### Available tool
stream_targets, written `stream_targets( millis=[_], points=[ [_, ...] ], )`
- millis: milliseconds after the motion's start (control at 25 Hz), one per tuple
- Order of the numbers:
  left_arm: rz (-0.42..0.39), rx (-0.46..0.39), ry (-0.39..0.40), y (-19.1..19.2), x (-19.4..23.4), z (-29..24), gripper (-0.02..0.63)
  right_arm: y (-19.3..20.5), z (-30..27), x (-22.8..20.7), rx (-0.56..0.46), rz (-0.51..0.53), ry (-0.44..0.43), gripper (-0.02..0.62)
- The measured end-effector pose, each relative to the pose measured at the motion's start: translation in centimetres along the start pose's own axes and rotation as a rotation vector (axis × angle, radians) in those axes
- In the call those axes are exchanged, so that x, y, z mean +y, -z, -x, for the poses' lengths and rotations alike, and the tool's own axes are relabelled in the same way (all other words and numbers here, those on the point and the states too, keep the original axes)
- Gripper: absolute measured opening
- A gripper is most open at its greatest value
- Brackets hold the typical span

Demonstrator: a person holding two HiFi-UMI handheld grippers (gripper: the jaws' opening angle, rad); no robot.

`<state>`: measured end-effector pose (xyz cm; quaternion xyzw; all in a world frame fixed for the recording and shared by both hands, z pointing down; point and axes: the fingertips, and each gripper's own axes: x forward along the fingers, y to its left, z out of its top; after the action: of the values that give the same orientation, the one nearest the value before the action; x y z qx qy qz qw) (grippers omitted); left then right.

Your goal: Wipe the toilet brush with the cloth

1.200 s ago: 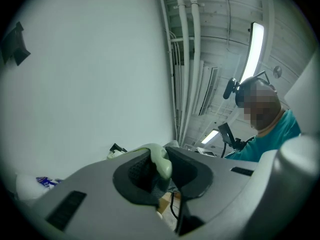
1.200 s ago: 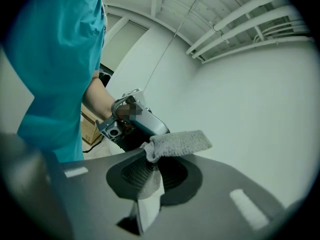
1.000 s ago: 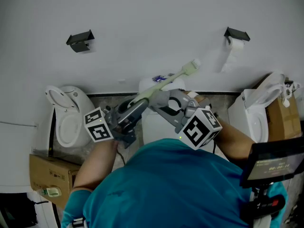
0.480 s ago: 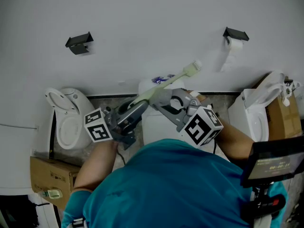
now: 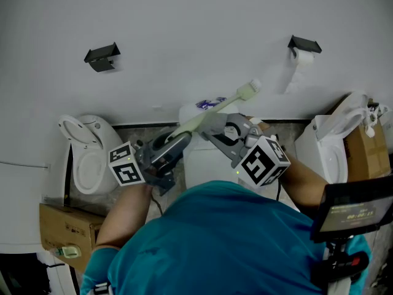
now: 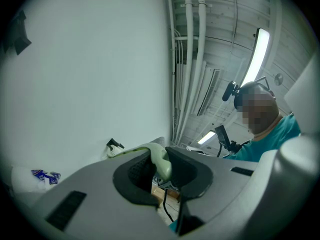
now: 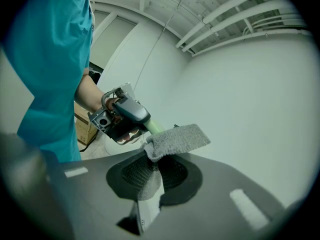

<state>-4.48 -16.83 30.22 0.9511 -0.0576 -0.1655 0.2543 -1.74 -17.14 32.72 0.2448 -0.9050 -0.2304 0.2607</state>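
The toilet brush (image 5: 238,93) is being held by its pale green handle in the left claw (image 6: 160,165). The jaws of that claw are being kept narrowly apart, with the handle being pinched between their dark pads. In the head view the brush is being pointed away from the person, slanting up and to the right. Its lighter far end is being shown against the white wall (image 5: 184,23), clear of everything else.

The cloth (image 7: 176,139), a grey towelling piece, is being gripped in the right claw (image 7: 154,173). Its jaws are being pressed together on a fold of the fabric, and a white tag is being seen hanging below them. The free part of the cloth is being laid over the brush handle, just beyond the tip of the left claw, so that cloth and handle are touching. In the head view the two claws are being held close together above a white toilet (image 5: 199,165) in the middle.

Another toilet (image 5: 92,155) is being seen at the left with its seat raised, and a third (image 5: 328,146) at the right. A paper roll (image 5: 303,64) is being seen hanging on the wall at the upper right, and a black holder (image 5: 102,53) at the upper left. A cardboard box (image 5: 64,226) is being seen on the floor at the lower left.
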Motion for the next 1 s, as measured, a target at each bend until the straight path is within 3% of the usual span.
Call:
stream_targets(
  millis=[1000],
  points=[
    [0.014, 0.02, 0.012, 0.3, -0.5, 0.1, 0.061, 3.7, 1.0, -2.7, 0.065, -0.098, 0.063, 0.035]
  ],
)
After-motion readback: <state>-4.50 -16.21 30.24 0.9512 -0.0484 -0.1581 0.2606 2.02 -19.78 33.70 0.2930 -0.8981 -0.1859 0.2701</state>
